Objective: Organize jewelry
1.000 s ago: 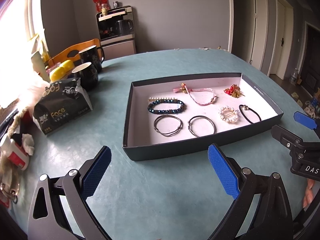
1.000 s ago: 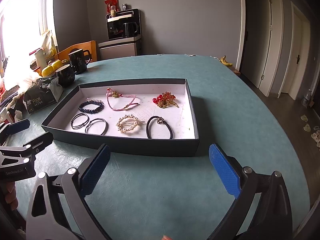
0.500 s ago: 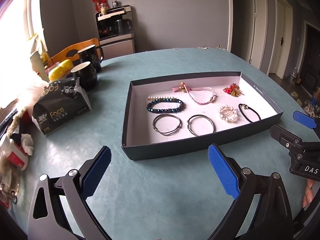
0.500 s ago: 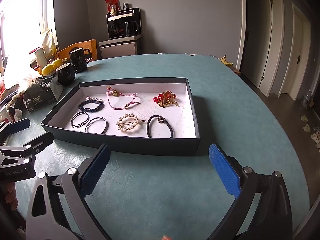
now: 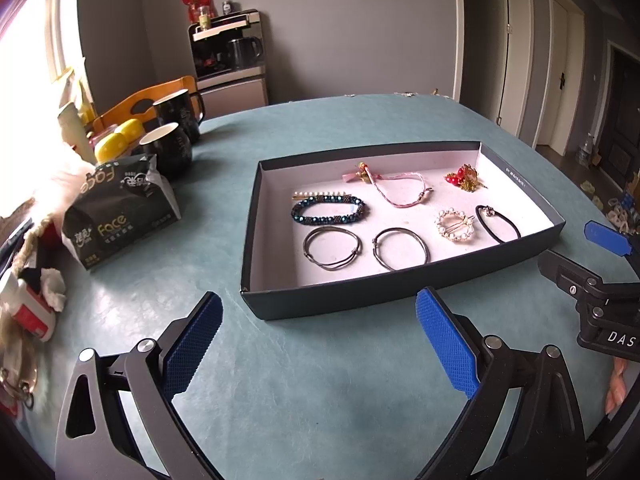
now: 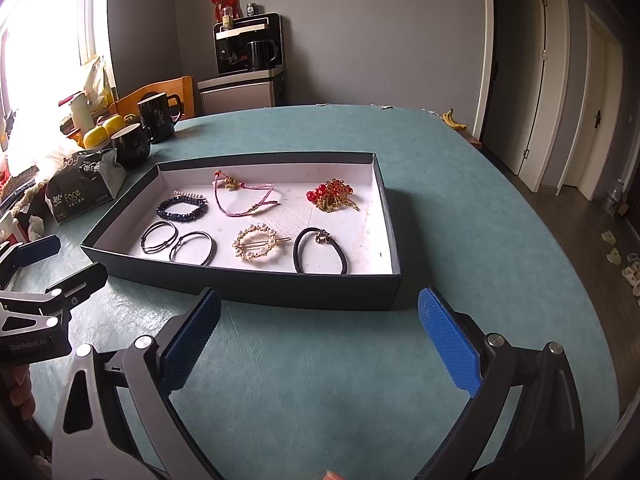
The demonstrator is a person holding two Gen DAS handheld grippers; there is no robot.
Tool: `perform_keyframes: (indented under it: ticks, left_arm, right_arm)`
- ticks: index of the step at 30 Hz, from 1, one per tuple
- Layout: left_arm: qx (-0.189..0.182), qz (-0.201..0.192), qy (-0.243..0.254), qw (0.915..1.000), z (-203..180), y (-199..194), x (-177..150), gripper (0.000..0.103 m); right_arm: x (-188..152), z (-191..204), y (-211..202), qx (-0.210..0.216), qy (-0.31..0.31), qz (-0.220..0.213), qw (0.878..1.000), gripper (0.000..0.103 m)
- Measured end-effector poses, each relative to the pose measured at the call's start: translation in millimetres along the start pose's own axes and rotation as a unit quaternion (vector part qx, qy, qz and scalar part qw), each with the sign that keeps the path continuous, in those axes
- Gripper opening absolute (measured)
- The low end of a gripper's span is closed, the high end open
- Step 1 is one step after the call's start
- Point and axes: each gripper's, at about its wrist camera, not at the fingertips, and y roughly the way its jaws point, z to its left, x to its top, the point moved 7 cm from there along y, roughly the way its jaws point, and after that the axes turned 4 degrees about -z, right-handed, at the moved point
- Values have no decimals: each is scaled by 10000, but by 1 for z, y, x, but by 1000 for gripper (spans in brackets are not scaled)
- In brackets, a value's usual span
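2 claws wide, empty | L claw [image 5: 318,344] & R claw [image 6: 320,340] low over table [image 6: 460,208]

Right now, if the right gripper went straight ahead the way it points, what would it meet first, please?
Probably the near wall of the dark tray; the open right gripper is short of it over bare table, though depth is unclear.

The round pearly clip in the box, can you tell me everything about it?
The pearl hair clip is a ring of small whitish beads on a gold-looking frame, with a thin gold pin crossing its middle and poking out one side. It lies flat on the white floor of the dark box, between a thin dark hair tie and a thick black one, touching neither.
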Motion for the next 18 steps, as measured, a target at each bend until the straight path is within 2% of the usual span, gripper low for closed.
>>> perform_keyframes:
  ticks: [18]
  left_arm:
    - [-22,41,-12,10000,1,3,-1,99]
  right_arm:
    - [1,1,0,-24,-98,25,9999,98]
